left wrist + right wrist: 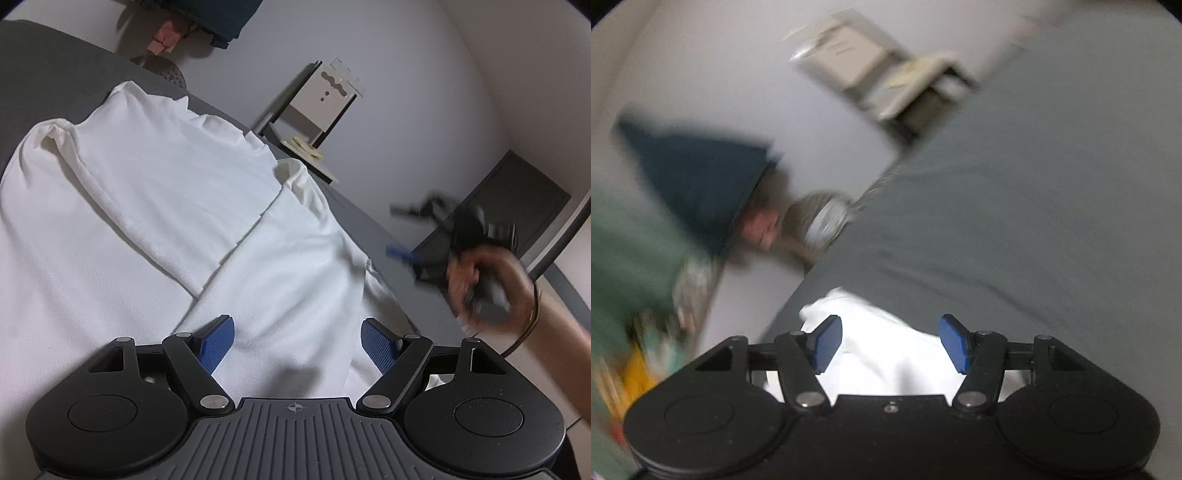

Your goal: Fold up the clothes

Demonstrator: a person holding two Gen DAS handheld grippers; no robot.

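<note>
A white garment [155,192] lies spread on the grey bed cover [55,81], with both sleeves folded in across its middle. My left gripper [298,343] hovers just over its near part, blue pads wide apart and nothing pinched between them. A hand [487,284] holds my right gripper [406,232] off the garment's right edge, blurred and above the bed. In the blurred right wrist view, the right gripper [891,343] stands open above a bunched edge of the white garment [886,354]. Its pads do not press on the cloth.
A white stand with a low shelf [317,110] sits against the wall beyond the bed. Dark blue cloth [218,18] hangs at the top and a dark panel [517,206] stands at the right. Green fabric [624,240] and coloured items [639,362] crowd the right view's left side.
</note>
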